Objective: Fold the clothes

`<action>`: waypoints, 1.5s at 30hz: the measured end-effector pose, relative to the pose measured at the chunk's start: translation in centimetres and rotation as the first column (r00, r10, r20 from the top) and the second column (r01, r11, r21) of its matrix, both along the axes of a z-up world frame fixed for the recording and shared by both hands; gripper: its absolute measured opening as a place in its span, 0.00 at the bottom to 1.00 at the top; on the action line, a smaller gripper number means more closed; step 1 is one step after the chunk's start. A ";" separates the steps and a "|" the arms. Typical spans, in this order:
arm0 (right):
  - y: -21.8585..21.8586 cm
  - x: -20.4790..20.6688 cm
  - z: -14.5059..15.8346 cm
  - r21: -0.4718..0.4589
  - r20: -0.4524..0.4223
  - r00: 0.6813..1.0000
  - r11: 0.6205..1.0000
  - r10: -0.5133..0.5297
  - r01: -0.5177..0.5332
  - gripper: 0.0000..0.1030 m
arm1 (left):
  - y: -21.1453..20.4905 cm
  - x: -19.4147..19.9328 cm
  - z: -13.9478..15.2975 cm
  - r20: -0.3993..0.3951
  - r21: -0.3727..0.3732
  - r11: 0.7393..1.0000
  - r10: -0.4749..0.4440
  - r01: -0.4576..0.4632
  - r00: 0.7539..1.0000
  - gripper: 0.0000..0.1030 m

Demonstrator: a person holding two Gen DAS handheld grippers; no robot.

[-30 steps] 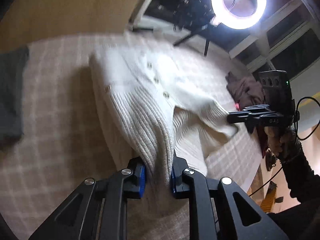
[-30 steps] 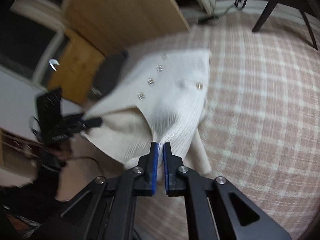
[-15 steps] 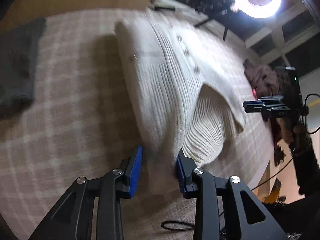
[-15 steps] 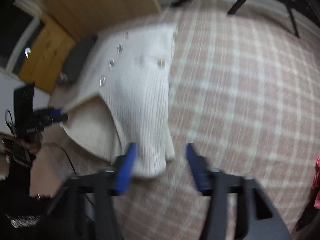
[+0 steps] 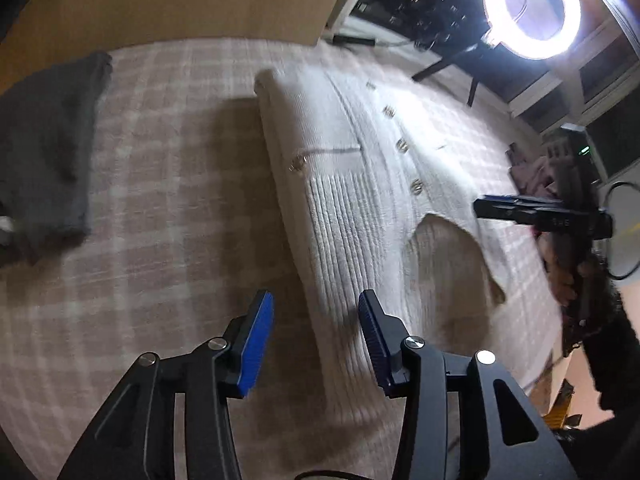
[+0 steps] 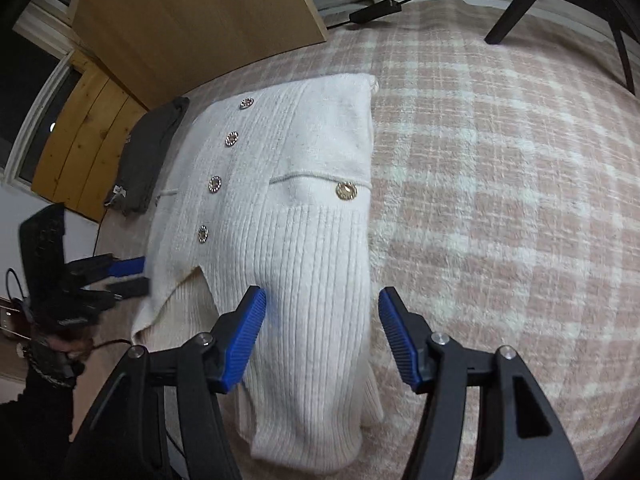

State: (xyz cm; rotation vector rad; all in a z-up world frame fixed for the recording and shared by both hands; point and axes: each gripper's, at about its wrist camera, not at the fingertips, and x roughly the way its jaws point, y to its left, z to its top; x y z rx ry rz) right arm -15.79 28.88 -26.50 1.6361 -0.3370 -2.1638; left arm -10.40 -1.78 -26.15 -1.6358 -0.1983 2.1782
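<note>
Fingers [image 6: 244, 332] of both the right gripper [image 6: 322, 334] and left gripper [image 5: 316, 338] are spread, released, above the cream cardigan [image 6: 296, 208] lying on the plaid blanket [image 6: 500, 184].

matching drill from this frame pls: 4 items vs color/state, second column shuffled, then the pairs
Items:
1. cardigan
2. folded garment
3. right gripper
4. ring light

Descriptions:
A. dark grey, beside the wooden board
B. lit, glowing white
C. cream knit, lying flat on the checked blanket
D. jaws open, blue pads either side of the ribbed hem

Pairs: 1-C, 2-A, 3-D, 4-B
</note>
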 end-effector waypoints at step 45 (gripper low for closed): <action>-2.8 -0.3 8.4 -0.329 -0.138 0.990 0.943 0.005 -0.050 0.21 | -1.6 -1.7 7.4 -0.195 0.220 0.976 0.039 0.005 0.980 0.18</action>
